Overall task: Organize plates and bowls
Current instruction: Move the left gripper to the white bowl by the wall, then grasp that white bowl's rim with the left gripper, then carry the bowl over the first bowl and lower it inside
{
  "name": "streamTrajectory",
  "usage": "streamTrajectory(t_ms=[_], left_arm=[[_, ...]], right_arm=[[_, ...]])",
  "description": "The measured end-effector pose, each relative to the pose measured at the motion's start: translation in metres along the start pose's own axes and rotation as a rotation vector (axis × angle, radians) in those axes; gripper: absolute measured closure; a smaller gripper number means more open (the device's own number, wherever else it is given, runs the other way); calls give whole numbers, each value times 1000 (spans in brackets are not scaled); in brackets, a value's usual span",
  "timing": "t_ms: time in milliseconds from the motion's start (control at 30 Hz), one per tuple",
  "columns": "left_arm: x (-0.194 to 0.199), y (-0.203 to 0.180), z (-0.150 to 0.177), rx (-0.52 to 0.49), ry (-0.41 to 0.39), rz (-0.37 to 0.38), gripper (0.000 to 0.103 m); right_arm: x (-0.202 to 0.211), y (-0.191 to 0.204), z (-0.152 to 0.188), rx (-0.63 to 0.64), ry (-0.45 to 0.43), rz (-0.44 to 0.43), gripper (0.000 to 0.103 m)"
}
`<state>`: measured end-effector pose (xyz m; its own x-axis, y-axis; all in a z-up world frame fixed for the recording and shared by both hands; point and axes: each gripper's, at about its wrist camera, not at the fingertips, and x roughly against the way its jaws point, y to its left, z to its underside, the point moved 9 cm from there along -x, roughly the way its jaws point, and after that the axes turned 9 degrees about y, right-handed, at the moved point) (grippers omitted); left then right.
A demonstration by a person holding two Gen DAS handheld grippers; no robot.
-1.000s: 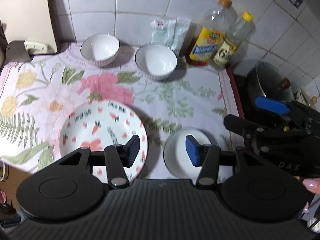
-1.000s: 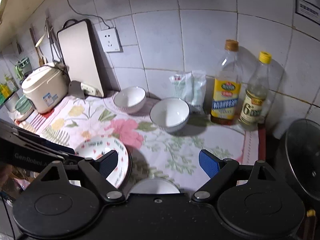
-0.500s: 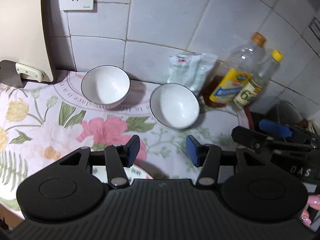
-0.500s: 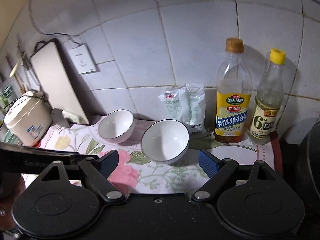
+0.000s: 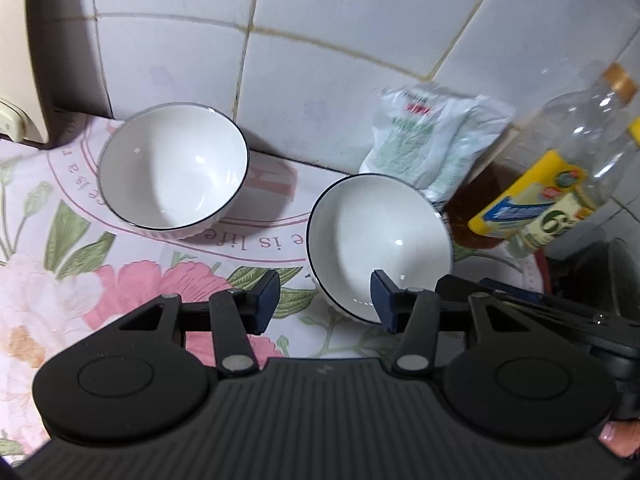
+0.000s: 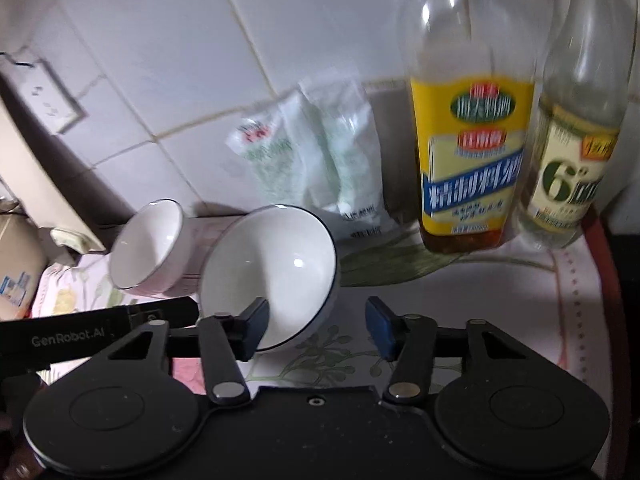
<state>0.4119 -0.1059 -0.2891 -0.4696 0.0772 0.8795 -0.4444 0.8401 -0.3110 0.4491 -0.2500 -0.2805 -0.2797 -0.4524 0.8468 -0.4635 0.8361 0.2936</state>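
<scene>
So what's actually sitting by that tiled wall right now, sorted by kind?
Bowls: 2, left bowl, right bowl
Bottles: 2, yellow-label bottle, yellow-cap bottle
Plastic bags: 1, bag
Total: 5

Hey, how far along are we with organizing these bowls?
Nothing done yet: the near bowl and far bowl sit apart on the floral cloth. In hand: the right gripper is closing astride the near bowl's rim, no grip yet; the left gripper hovers open there too. Left: probably nesting the bowls; plates aren't visible.
</scene>
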Motion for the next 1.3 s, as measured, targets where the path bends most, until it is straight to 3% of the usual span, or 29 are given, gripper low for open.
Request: streamTrajectory(t_ms=[133,267,400,467,567,800,1000,1300], left_arm=[[-21,-1,-3,6,9,-6,58],[-36,-4,-5,27,36,22,68],[-40,0,-6,73,12,26,69],[-43,1,-5,73,14,19,76],[-47,3,0,79,37,-1,84],[-30,-5,14,83,50,-16,84],[4,-30,31,-13,79,-54,84],[76,-62,69,-44,76,-62,85]], right_arm=[[-22,-6,-1,-25,24,6,58],[-37,-10,-2,-59,54,1,71],[-42,-12,-4,-112,62,-18,74],[-45,-12,-4,-132,67,-24,83],[-46,-12,-3,-144,72,-23,84],[-34,-7,0,-187,80,-29,84],[7,-4,13,-187,85,-35,84],[79,-7,48,-204,106,-83,84]])
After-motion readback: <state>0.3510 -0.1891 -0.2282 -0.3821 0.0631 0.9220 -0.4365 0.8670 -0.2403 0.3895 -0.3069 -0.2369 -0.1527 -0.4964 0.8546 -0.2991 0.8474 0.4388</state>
